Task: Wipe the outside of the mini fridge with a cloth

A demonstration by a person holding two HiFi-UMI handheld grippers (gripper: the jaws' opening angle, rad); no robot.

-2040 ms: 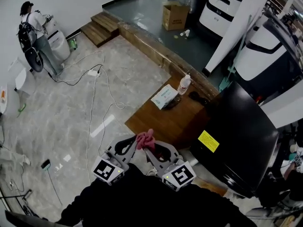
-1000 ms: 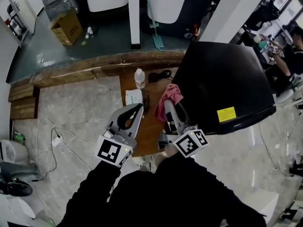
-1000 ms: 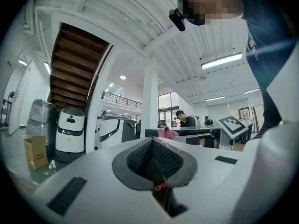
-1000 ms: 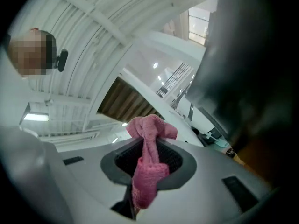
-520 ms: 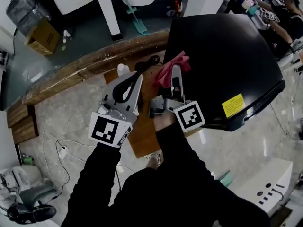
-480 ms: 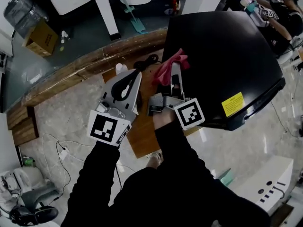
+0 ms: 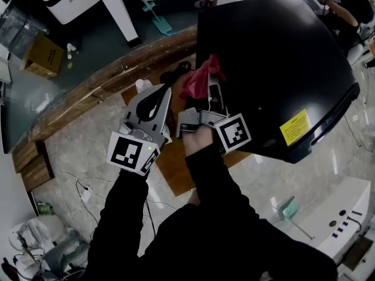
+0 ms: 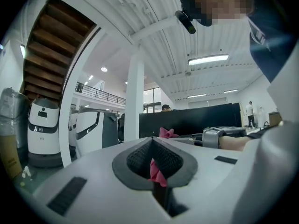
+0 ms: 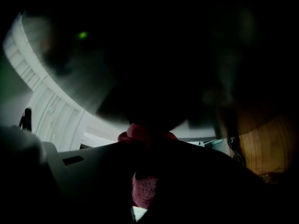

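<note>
The fridge fills the head view from 12 to 3 o'clock, seen from above. Its black top runs long from 11 toward 4 o'clock, and a yellow label sits at the 4 o'clock end. The cloth, a pink bunch, lies against the fridge's 9 o'clock edge and points to 12 o'clock out of the right gripper. That gripper's long axis runs from 5 to 12 o'clock. The left gripper is just beside it at 9 o'clock, over a wooden platform, and does not touch the fridge.

Only the head view shows the label and the platform. The left gripper view shows the fridge's side as a wide black band standing upright, with the cloth's tip in front of it. The right gripper view is nearly all dark, with the fridge close overhead.

The right jaws are clamped on the cloth, which runs up between them and bulges past the tips. The left jaws meet at the tips, and a small pink scrap is caught low in the slit between them.
</note>
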